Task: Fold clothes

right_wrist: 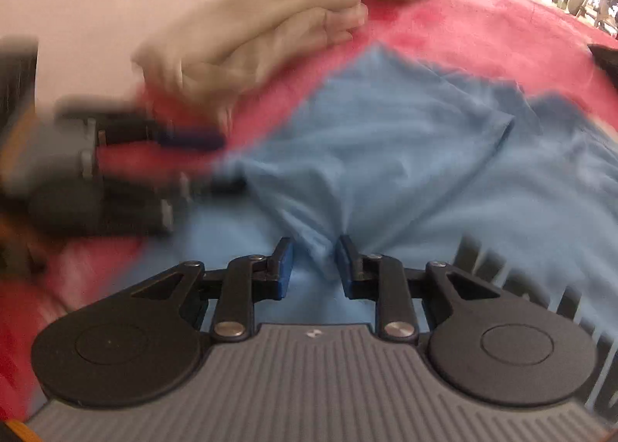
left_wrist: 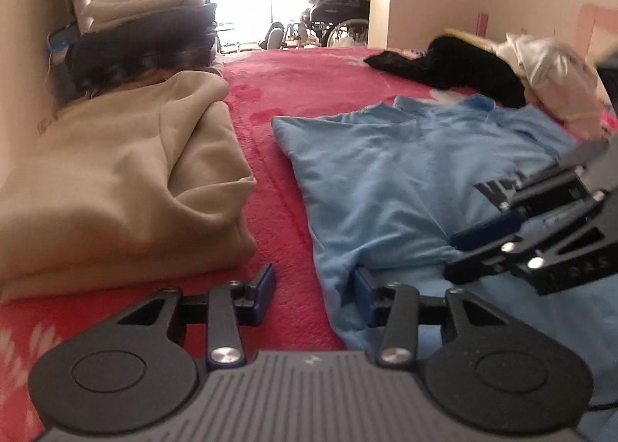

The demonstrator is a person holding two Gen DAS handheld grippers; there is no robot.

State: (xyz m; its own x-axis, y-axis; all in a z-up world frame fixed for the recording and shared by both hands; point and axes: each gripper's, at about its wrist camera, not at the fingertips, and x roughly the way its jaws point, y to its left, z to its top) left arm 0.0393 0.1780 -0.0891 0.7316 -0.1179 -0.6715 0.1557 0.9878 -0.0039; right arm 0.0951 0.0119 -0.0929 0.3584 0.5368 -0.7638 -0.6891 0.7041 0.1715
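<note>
Red fleece blanket (left_wrist: 293, 102) covers the bed; bright window beyond. Light-blue T-shirt (left_wrist: 386, 179) lies spread and wrinkled on it, dark print near its hem, collar toward the far end, long axis running away. Folded beige garment (left_wrist: 127, 187) alongside. Left hand-held gripper (left_wrist: 314, 287) stands apart at the shirt's edge, gripping nothing; right hand-held gripper (right_wrist: 314, 264) pinches a raised fold of shirt.
</note>
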